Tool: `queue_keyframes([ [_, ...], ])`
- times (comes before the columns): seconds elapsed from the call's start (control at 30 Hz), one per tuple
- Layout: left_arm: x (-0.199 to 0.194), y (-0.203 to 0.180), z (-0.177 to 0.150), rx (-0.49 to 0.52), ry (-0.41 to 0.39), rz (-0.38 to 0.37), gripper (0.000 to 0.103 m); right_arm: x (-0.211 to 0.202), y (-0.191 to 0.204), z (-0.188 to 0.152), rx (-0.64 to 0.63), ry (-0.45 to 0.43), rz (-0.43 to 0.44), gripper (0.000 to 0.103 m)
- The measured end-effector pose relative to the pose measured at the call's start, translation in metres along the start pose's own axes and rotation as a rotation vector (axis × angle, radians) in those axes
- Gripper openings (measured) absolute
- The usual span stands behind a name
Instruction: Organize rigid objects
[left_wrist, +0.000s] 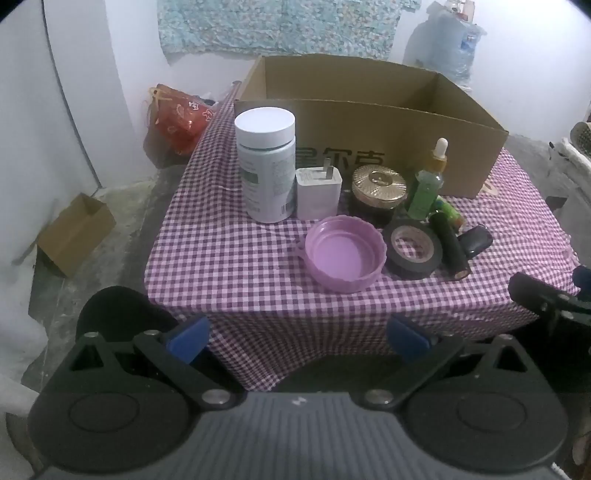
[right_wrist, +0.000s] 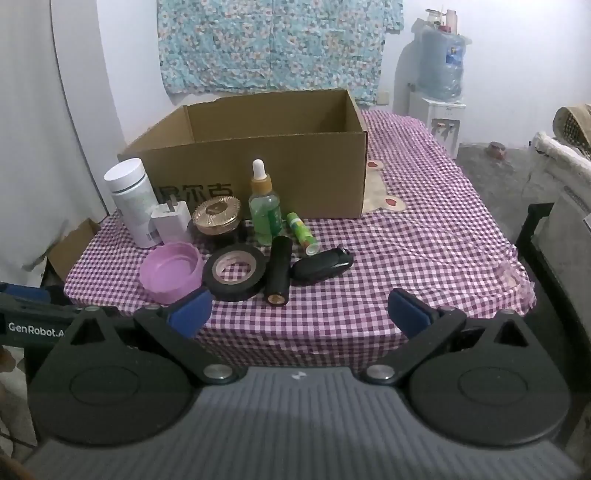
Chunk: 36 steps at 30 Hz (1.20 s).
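Note:
An open cardboard box (left_wrist: 399, 147) (right_wrist: 295, 173) stands at the back of the checked table. In front of it are a white bottle (left_wrist: 266, 166) (right_wrist: 131, 201), a white plug adapter (left_wrist: 317, 192) (right_wrist: 170, 221), a gold-lidded jar (left_wrist: 378, 192) (right_wrist: 218, 216), a green dropper bottle (left_wrist: 428, 184) (right_wrist: 264, 208), a purple lid (left_wrist: 341, 253) (right_wrist: 171, 271), a black tape roll (left_wrist: 412, 247) (right_wrist: 236, 271), a black cylinder (left_wrist: 450, 245) (right_wrist: 279, 271), a small green tube (right_wrist: 302, 232) and a black clip-like object (right_wrist: 321, 267). My left gripper (left_wrist: 297, 338) and right gripper (right_wrist: 299, 312) hover open before the table's front edge, both empty.
A small cardboard box (left_wrist: 75, 234) lies on the floor at the left, and a red bag (left_wrist: 177, 118) sits beside the table. A water dispenser (right_wrist: 441, 92) stands at the back right. The right half of the tablecloth (right_wrist: 424, 236) bears no objects.

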<state>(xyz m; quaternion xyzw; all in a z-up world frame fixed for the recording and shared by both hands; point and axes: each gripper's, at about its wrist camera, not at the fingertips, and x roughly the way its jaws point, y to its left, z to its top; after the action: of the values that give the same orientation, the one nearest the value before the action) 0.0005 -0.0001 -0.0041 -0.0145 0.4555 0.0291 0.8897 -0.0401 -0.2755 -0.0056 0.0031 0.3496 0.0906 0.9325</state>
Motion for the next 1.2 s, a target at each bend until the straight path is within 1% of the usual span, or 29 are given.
queue_keyframes([
  [0.27,-0.0001,-0.001,0.0007,0.013,0.004,0.001,0.103,-0.0003,-0.0021,0.0028,0.028,0.012,0.026,0.102],
  [1.2,-0.0008,-0.0017,0.0032,0.022,-0.002,0.015,0.102,-0.0059,0.0037,0.0061,-0.013,-0.008,0.033,0.102],
])
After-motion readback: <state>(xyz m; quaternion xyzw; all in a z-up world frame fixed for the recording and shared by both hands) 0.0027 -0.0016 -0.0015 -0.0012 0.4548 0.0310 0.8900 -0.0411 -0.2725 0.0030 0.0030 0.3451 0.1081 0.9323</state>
